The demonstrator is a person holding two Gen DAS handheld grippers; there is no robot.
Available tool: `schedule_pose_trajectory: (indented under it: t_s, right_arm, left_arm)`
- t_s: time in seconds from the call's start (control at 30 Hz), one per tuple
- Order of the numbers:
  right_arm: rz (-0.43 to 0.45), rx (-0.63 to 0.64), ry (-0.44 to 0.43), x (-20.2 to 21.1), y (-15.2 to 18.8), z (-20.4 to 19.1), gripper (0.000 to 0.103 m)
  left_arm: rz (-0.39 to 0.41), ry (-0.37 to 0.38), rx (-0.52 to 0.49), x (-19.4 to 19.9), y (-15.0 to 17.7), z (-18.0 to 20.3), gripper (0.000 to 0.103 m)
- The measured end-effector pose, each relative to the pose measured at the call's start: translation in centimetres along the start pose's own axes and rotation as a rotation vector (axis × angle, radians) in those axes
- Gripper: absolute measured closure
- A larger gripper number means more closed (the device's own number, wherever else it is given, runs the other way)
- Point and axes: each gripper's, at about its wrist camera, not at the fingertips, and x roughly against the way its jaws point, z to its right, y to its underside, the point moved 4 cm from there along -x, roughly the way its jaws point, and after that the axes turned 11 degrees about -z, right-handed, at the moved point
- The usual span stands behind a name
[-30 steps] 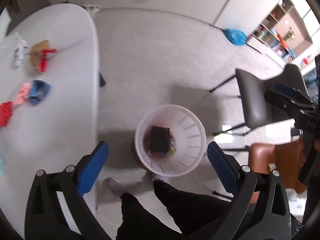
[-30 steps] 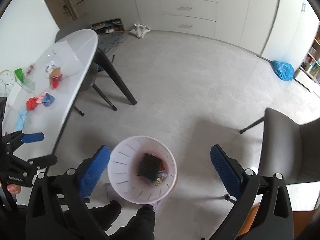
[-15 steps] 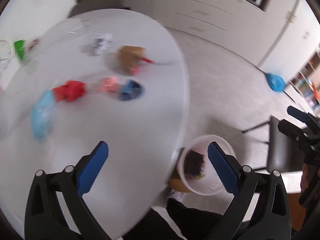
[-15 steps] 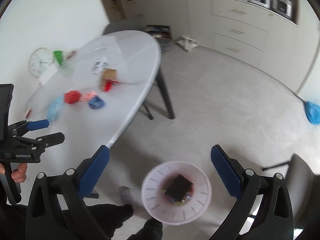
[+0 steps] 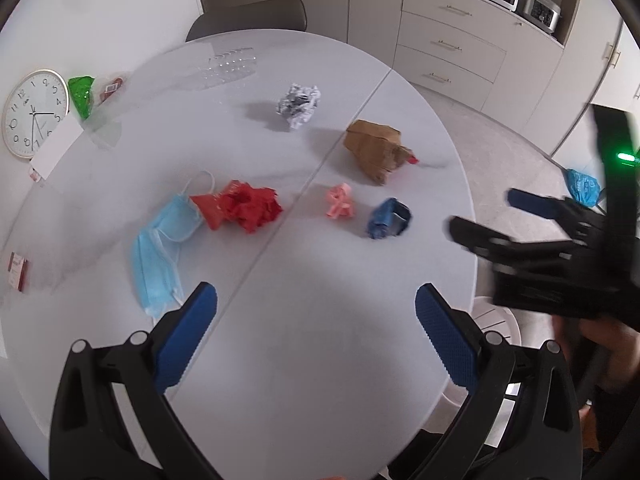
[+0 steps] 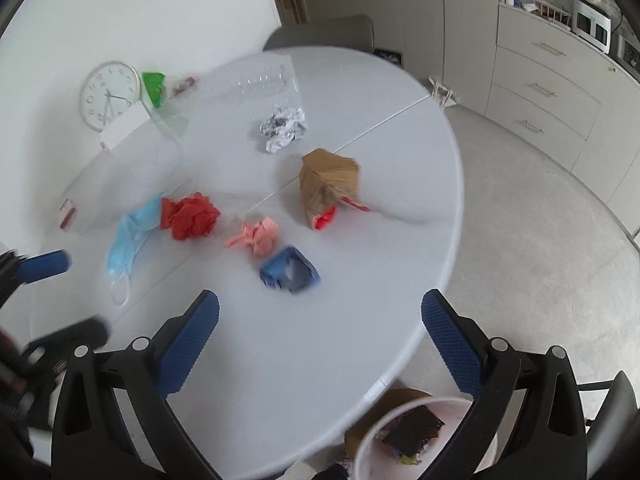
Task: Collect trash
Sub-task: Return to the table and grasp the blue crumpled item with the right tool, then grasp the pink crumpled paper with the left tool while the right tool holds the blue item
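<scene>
Task judged partly done. In the right wrist view a white slotted bin (image 6: 436, 432) is seen on the floor at 6 o'clock, just off the table (image 6: 312, 360) edge, w/ a dark item and scraps already inside.

Still left on the table: blue crumpled wrapper (image 6: 290, 270) nearest, pink scrap (image 6: 258, 236) just beyond at 11 o'clock of it, red crumpled paper (image 6: 190, 216) touching a blue face mask (image 6: 128, 236), brown paper bag (image 6: 328, 182), crumpled foil-like wad (image 6: 282, 126), clear plastic (image 6: 268, 78) at the far side.

Left gripper (image 5: 316, 334) and right gripper (image 6: 320, 338) are both held spread wide, nothing held, above the table's near part.
</scene>
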Motion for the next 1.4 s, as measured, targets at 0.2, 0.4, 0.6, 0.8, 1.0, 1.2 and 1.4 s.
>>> schedule_pose_trajectory:
  t_s: [0.2,0.4,0.6,0.8,1.0,1.2,1.4]
  right_arm:
    - [-0.063,-0.035,0.044,-5.5,-2.4,-1.2,0.011]
    - [-0.147,-0.013,0.068,-8.4,-2.7,-1.6,0.046]
    - [-0.16,-0.018,0.037,-7.6,-2.3,-1.0,0.074]
    - [-0.117,-0.047,0.045,-3.8,-1.6,1.3,0.074]
    - [-0.092,-0.118,0.05,-0.6,0.1,4.6,0.074]
    - [-0.09,-0.155,0.059,0.7,1.5,6.3,0.073]
    - [-0.087,-0.186,0.061,1.3,2.6,7.7,0.073]
  left_arm:
    - [-0.015,0.025,-0.001,-1.9,-1.6,-2.4,0.008]
    - [-0.033,0.023,-0.011,-4.1,-3.2,-3.2,0.008]
    - [-0.046,0.077,-0.007,-6.0,-4.7,-2.3,0.008]
    - [-0.064,0.103,-0.013,-8.8,-6.8,-0.1,0.008]
    - [-0.113,0.12,0.022,-12.5,-8.9,1.4,0.018]
    - [-0.165,0.088,0.065,-15.3,-9.7,1.7,0.041]
    - [-0.153,0.017,0.032,-15.8,-9.6,2.5,0.06]
